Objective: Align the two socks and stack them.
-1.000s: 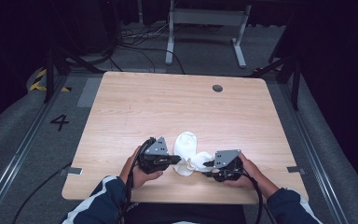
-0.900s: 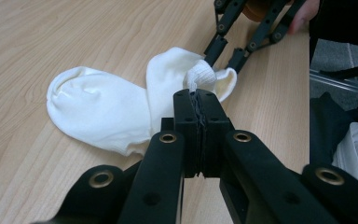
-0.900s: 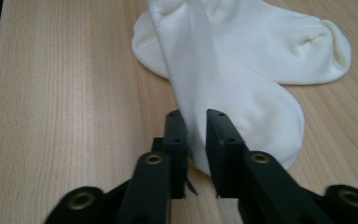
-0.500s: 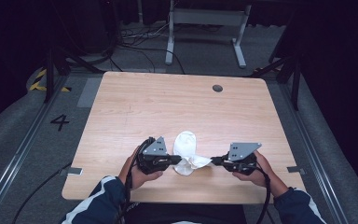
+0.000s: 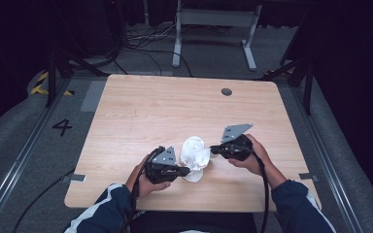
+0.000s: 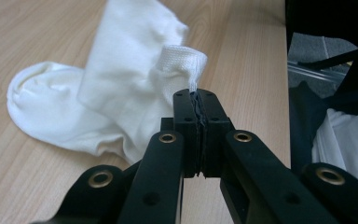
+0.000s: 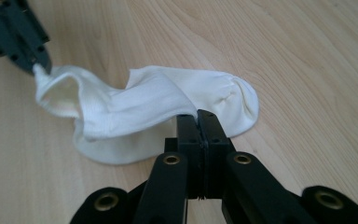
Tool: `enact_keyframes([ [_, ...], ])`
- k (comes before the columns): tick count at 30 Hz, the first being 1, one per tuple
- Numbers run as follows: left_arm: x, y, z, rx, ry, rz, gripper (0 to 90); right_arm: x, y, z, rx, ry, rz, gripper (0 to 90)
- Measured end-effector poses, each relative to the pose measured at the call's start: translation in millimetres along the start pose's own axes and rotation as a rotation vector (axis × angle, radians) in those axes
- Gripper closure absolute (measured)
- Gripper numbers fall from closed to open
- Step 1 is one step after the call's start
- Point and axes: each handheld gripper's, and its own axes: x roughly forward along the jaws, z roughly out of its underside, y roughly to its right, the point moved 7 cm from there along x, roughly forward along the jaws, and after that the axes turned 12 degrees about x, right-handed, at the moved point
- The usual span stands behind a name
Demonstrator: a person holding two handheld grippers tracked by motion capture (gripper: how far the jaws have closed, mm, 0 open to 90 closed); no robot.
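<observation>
The right gripper (image 5: 214, 149) has just snapped its jaws together on one edge of the white sock's (image 5: 194, 151) cuff and lifted up and away to the side, while the left gripper (image 5: 183, 171) stays low, clamped on the opposite edge, so the cuff now stretches open between them where a second ago the two tools sat close together. I'd judge this as spreading the opening, with the toe end resting on the pale wooden table (image 5: 141, 116) near the person's edge. A dark cable port (image 5: 226, 91) sits far back, and grey carpet (image 5: 24, 131) with a painted number lies around.
</observation>
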Motion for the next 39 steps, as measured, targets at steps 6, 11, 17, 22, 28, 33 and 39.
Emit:
enact_keyframes([
  [6, 1.0, -5.7, 8.7, -0.044, 0.002, 0.001, 87.1, 29.4, 9.8, -17.1, 0.027, -0.026, 0.023, 89.3],
  [11, -6.7, -11.1, 15.3, -0.072, 0.007, -0.018, 87.0, 43.7, 21.6, -29.8, 0.055, 0.016, 0.094, 63.9],
  [17, -15.2, -22.4, 23.7, -0.132, 0.023, -0.069, 86.8, 54.6, 28.5, -27.2, 0.087, -0.002, 0.126, 58.1],
  [22, -20.1, -31.8, 34.3, -0.177, 0.018, -0.106, 86.5, 52.1, 32.8, -16.7, 0.125, 0.014, 0.118, 50.2],
  [28, -19.8, -36.2, 39.1, -0.157, -0.016, -0.137, 86.0, 56.3, 30.2, 3.9, 0.163, -0.028, 0.067, 46.8],
  [33, -20.6, -38.1, 40.5, -0.149, -0.019, -0.144, 86.0, 65.1, 29.7, 13.5, 0.186, -0.039, 0.042, 57.1],
  [39, -24.3, -41.2, 38.9, -0.146, -0.007, -0.153, 86.4, 62.5, 28.0, 13.6, 0.151, -0.008, 0.051, 89.6],
])
